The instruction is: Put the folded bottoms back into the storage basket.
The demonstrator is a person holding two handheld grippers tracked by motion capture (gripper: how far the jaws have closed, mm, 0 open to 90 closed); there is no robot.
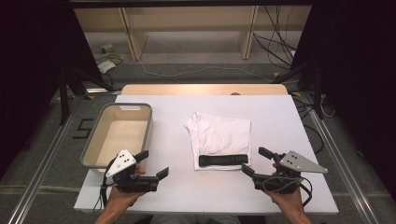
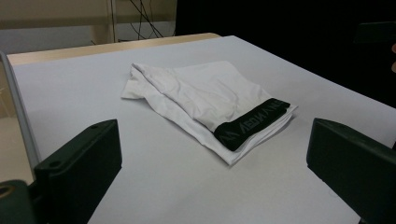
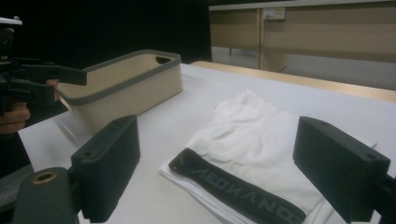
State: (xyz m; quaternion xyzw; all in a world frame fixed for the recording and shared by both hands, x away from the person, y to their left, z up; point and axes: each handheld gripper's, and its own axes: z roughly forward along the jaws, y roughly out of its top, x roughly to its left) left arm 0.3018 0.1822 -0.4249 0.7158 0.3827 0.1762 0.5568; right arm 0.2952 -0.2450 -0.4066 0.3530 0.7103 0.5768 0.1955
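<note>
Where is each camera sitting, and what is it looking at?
High view: above the table, looking down at the garment and bin; both hands hold open tongs, left, right.
Left gripper view: on the left tongs, facing the garment; two black jaws show.
Right gripper view: on the right tongs, facing the garment and bin; the left hand shows.
All share the garment.

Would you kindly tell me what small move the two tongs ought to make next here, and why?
Probably bring both tongs in to the folded white garment. The left tongs and right tongs are open, hold nothing, and flank its near edge with the black waistband. The beige bin beside it holds nothing and looks like its likely destination.
</note>
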